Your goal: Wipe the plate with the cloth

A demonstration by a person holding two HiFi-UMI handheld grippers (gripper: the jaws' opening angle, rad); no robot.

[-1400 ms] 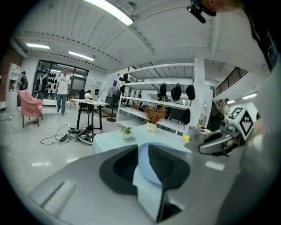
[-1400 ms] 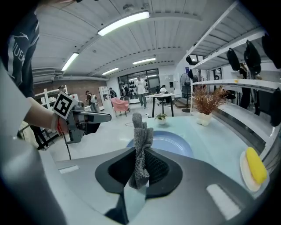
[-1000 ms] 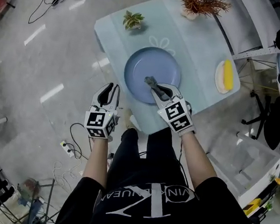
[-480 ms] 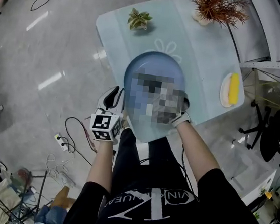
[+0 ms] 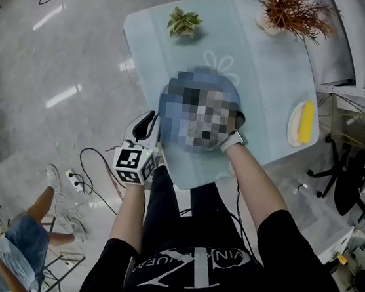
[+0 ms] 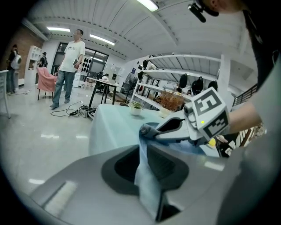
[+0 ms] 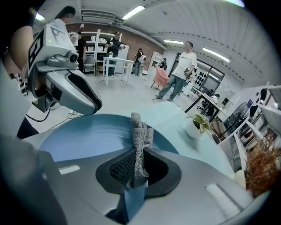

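1. A second ago the left gripper (image 5: 147, 121) hung off the table (image 5: 271, 67) edge, clear of the plate (image 7: 88, 136). Now it is at the plate's near-left rim, clenched on that rim.
2. The right gripper (image 6: 149, 131) was over the middle of the plate then and is over it now. It is clenched on the cloth (image 7: 139, 136), which hangs from its jaws just above the plate's blue face.
3. A bystander (image 5: 23, 235) has come onto the floor at lower left.
4. Counted: two grippers, one plate, one cloth. Also on the table are one small green plant (image 5: 184, 23), one rust-coloured dried plant (image 5: 295, 10) and one dish (image 5: 293, 123) holding something yellow.
5. The head view alone shows the dish and the table's whole outline, but not the right gripper or the cloth.
6. The left gripper view alone shows the plate edge-on, pinched between that gripper's jaws.
7. The right gripper view alone shows the grey knitted cloth bunched in its jaws, with the left gripper at the plate's far rim.
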